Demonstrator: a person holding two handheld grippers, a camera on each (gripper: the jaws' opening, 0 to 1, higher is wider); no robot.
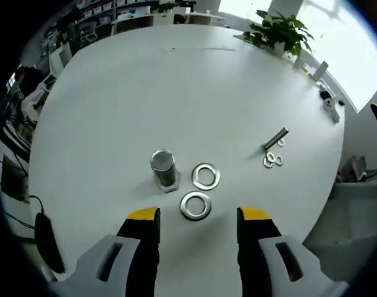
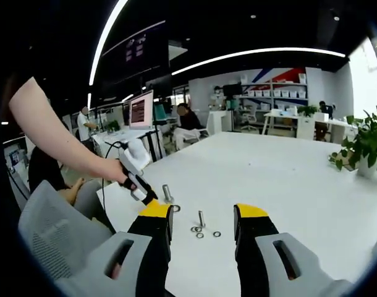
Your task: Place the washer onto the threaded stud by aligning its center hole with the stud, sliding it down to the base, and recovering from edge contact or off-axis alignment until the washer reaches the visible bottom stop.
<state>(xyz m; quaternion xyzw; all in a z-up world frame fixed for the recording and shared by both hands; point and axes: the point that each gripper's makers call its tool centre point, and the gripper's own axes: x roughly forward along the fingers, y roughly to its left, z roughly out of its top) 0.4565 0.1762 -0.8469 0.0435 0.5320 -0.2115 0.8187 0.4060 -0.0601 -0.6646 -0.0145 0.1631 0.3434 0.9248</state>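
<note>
Left gripper view: 2 washers (image 1: 205, 176) beside stud (image 1: 163, 167).

**Bright metal on a matt white table**

The table (image 1: 194, 86) was seen to be smooth, matt white. The two large washers (image 1: 205, 176) and the threaded stud (image 1: 163, 164) were shown as shiny bare metal, as were the small bolt (image 1: 276, 138) and small washers (image 1: 273, 161). Both grippers' jaws were tipped in matt yellow over black and grey plastic.
</note>
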